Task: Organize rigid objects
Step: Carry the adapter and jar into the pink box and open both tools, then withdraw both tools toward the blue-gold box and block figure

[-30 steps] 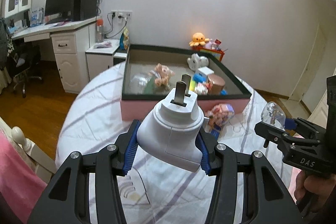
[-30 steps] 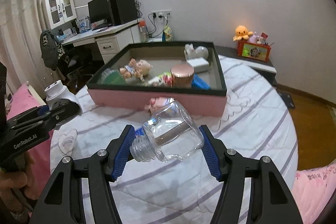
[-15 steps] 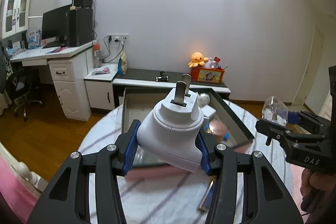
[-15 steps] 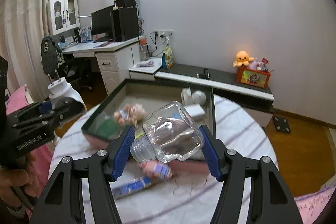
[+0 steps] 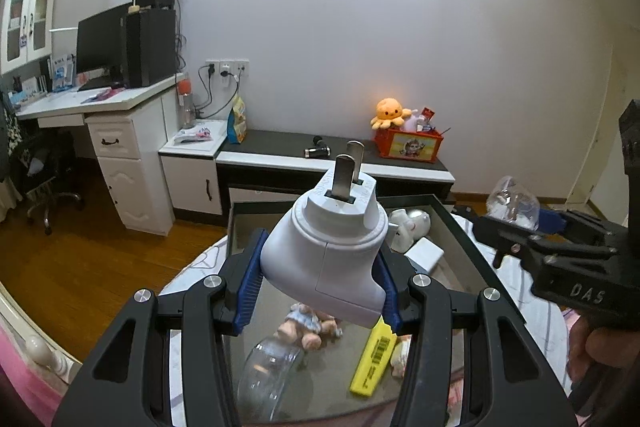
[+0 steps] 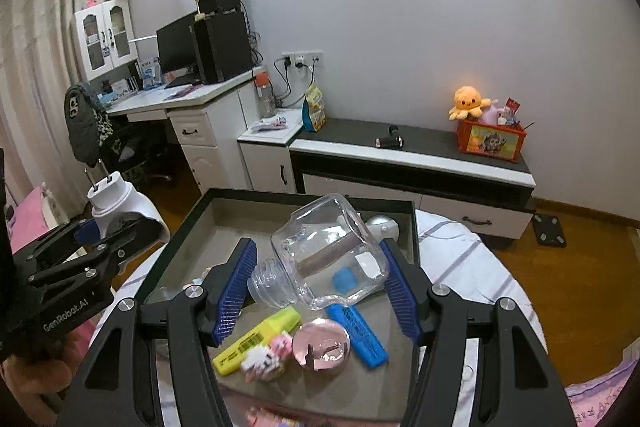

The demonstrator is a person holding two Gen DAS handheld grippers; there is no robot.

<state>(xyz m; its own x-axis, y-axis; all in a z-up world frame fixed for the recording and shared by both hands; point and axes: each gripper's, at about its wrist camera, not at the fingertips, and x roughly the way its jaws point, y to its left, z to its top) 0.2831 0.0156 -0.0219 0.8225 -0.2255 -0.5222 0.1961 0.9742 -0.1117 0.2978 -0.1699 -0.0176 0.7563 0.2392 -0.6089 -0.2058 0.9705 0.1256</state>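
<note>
You are working with a left gripper and a right gripper showing matte black linkage arms, silver round screws and ribbed blue pads. White lettering is showing on their housings: "GenRobot.AI" on the left, "DAS" on the right.

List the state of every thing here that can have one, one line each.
Left tool: shut on the white plug adapter.
White plug adapter: held, prongs pointing up.
Right tool: shut on the clear glass jar.
Clear glass jar: held on its side, lidless, empty.
Storage box: open, no lid, partly filled.
Yellow highlighter: lying flat in the box, capped.
</note>
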